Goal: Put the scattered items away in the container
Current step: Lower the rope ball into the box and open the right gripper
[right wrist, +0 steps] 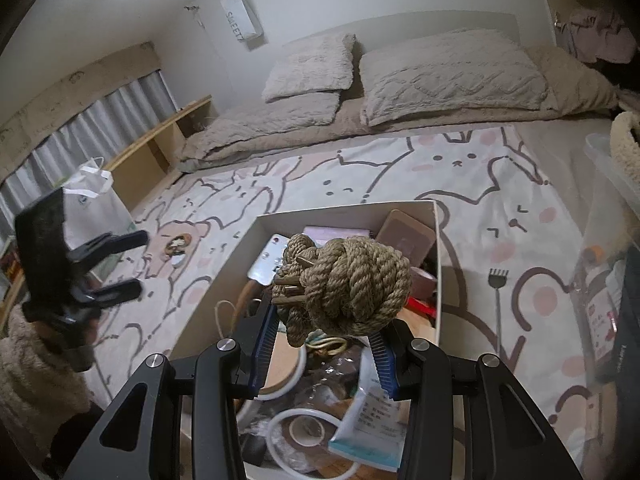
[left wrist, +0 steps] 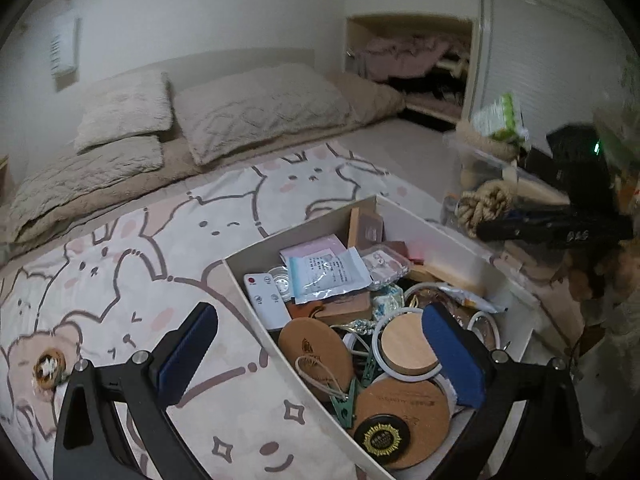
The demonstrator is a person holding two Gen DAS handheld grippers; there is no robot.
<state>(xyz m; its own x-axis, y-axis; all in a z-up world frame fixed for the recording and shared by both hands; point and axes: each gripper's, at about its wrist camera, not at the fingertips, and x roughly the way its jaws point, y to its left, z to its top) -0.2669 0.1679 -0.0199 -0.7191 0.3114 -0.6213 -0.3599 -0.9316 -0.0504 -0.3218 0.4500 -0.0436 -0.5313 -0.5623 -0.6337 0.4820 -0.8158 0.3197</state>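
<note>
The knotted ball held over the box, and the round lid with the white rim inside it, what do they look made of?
Knotted ball: coarse tan twisted rope, likely jute or hemp, matte and fibrous. Round lid: pale wood or bamboo, faint grain, unglossed; its white rim looks like smooth plastic or silicone.

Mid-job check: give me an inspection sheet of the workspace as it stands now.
Surface: bed with a cartoon-print sheet.
Job's things: white box crowded with items; rope knot bundle held above it; small round trinket loose on the sheet; comb-like piece on the sheet right of the box.
Clutter: remote, cork coasters, paper packets and rings inside the box.
Grippers: right tool shut on the rope bundle; left tool open, empty.
Cables: nothing seen.
Surroundings: pillows, curtain, paper bag, clear bin.
</note>
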